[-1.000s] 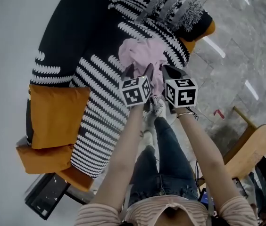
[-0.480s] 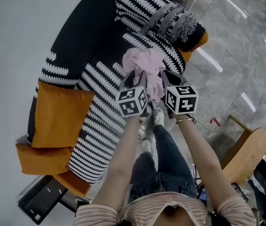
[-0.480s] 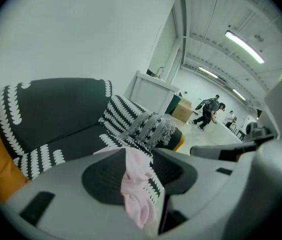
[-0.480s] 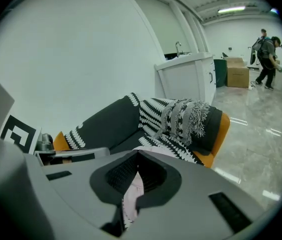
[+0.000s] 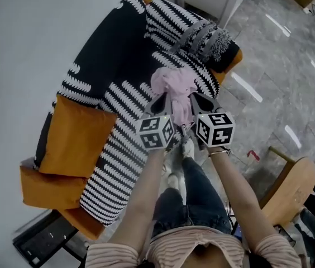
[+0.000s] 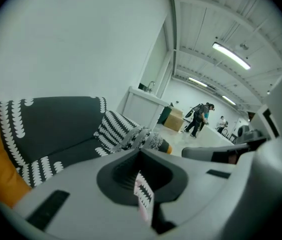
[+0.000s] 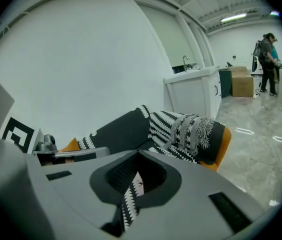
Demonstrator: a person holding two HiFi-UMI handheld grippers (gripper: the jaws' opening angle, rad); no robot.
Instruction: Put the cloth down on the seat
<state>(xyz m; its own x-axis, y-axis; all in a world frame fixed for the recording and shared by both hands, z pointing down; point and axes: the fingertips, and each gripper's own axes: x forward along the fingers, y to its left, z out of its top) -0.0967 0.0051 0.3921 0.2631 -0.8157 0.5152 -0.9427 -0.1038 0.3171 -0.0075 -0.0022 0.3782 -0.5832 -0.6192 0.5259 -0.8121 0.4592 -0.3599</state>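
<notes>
Having just closed, my left hand-held gripper [image 5: 161, 100] is pressed together beside the cloth [image 5: 171, 84], which lies on the seat [image 5: 121, 102], seemingly placed.

— What does the cloth look like?
— It is a pale pink crumpled cloth [image 5: 173, 85], bunched into a soft, wrinkled heap.
— Where does it lie?
— It appears to rest on the orange sofa seat [image 5: 125, 113], which is draped in a black throw with white toothed stripes. The cloth is near the front edge, toward the fringed end.
— Is it lying free?
— No. Its near end trails down, and the left hand-held gripper [image 5: 161, 101] has its jaws closed on a pink fold.
</notes>
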